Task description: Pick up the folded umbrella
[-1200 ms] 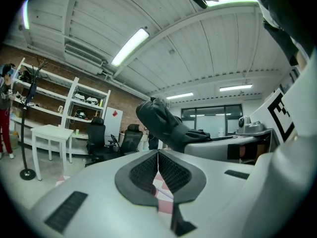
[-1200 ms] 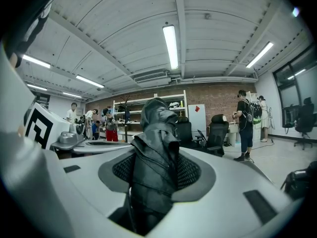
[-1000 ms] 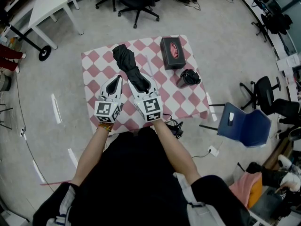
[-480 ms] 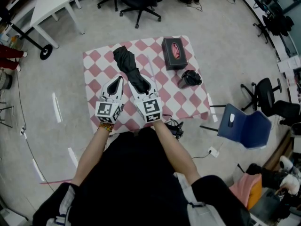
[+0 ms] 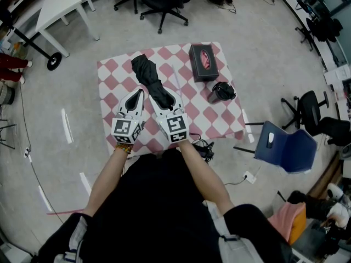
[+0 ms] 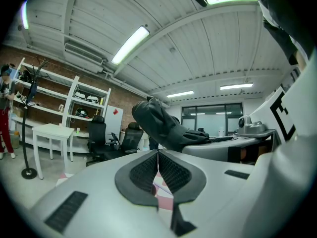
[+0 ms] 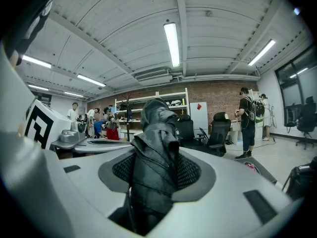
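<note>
Black fabric of the folded umbrella [image 5: 149, 76] is pinched at its near end by the right claw [image 5: 165, 98], and the rest reaches out over the checked counter [image 5: 219, 119], so it likely carries level. Just left of the umbrella, the left claw [image 5: 135, 95] is pressed together and empty.

**Pale shells, black clothes**

The pale grey moulded-plastic left gripper [image 5: 135, 92] and right gripper [image 5: 165, 94] carry black ribbed pads [image 6: 145, 170] and cubes of black-and-white square markers [image 5: 127, 128]. The person wears a black top [image 5: 159, 201] — plus a yellow-orange wristband [image 5: 123, 147].
</note>
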{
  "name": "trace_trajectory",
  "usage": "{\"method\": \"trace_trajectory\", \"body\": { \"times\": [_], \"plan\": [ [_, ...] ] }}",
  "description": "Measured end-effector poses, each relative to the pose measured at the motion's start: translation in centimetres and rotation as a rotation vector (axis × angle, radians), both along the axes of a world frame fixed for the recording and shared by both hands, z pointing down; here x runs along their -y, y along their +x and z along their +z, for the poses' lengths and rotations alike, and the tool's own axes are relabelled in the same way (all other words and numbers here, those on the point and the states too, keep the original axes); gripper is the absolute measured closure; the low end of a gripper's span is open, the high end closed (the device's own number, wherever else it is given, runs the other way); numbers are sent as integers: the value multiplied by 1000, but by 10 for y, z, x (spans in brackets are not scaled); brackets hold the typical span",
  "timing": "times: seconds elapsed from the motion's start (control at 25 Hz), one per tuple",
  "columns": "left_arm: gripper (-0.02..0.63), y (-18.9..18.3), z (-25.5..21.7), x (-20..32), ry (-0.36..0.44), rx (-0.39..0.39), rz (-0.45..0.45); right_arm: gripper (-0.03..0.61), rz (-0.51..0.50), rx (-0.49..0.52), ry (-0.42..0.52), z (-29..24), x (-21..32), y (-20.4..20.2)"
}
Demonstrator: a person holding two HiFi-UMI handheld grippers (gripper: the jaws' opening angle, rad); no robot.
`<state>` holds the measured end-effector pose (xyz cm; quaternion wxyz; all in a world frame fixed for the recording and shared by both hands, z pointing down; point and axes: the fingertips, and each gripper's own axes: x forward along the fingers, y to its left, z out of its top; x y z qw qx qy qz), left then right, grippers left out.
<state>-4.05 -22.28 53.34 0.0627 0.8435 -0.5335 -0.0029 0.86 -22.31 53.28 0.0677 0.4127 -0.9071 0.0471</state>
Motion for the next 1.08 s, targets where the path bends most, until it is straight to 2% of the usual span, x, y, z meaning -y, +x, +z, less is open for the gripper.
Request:
{"method": "trace_trajectory", "body": {
  "times": [1.08],
  "plan": [
    [598,0,3,-1,-8,-10,-4,385,-20,-20,-8,7,-2,-5]
  ]
}}
